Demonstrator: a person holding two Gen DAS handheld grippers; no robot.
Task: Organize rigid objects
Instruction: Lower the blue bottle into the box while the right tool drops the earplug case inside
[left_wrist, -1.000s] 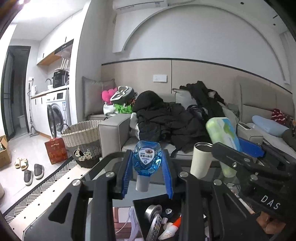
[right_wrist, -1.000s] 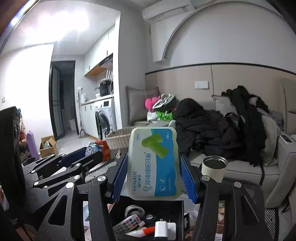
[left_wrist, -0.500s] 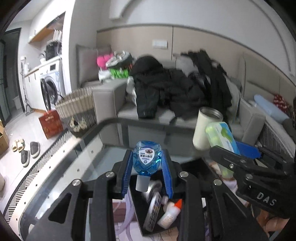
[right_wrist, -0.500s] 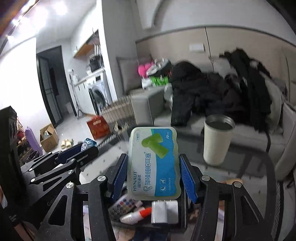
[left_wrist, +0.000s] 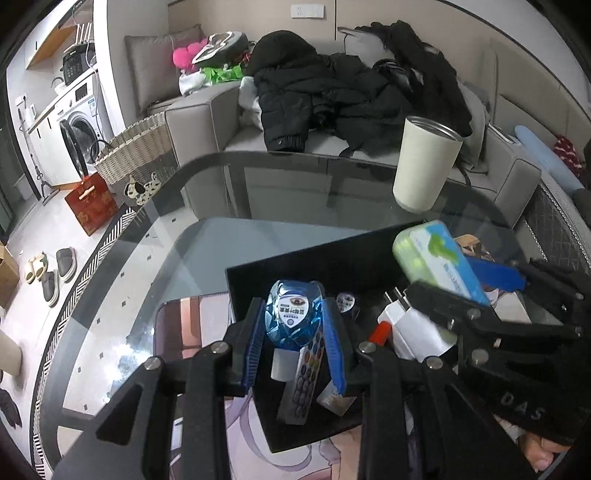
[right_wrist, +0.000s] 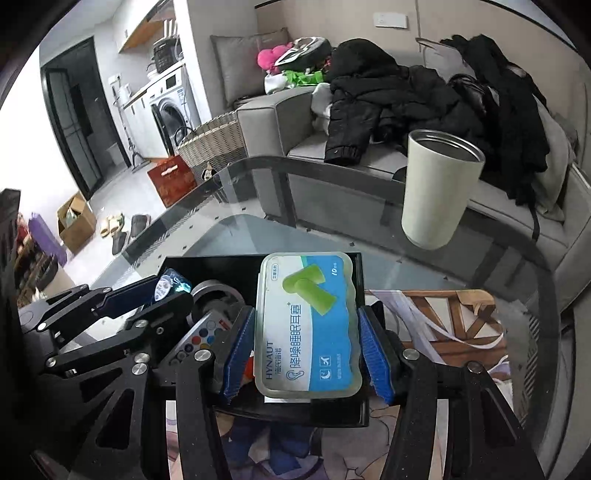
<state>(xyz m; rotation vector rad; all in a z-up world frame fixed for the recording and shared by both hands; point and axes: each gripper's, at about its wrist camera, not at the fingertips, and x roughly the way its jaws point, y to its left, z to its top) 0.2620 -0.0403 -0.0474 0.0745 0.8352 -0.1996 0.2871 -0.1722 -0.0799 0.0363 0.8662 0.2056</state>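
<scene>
- Left gripper (left_wrist: 294, 334) fingers clamp a blue eye-drop bottle (left_wrist: 293, 318), white cap toward the camera, above the black tray (left_wrist: 332, 264).
- Right gripper (right_wrist: 306, 352) fingers clamp an earplug case (right_wrist: 308, 323) by its long sides, long axis pointing away, over the same tray on the glass counter (right_wrist: 461, 266).

I count two grippers, left gripper (left_wrist: 295, 343) and right gripper (right_wrist: 306, 354). One blue bottle (left_wrist: 293, 319), one earplug case (right_wrist: 308, 325). One black tray (left_wrist: 332, 258) on one glass table (left_wrist: 207, 229), and in it I make out one remote (left_wrist: 304, 384), one white charger plug (left_wrist: 413, 332), one metal tape roll (right_wrist: 216, 293). One cream tumbler (right_wrist: 439, 188). On the floor, two pairs of slippers (left_wrist: 50, 269).
</scene>
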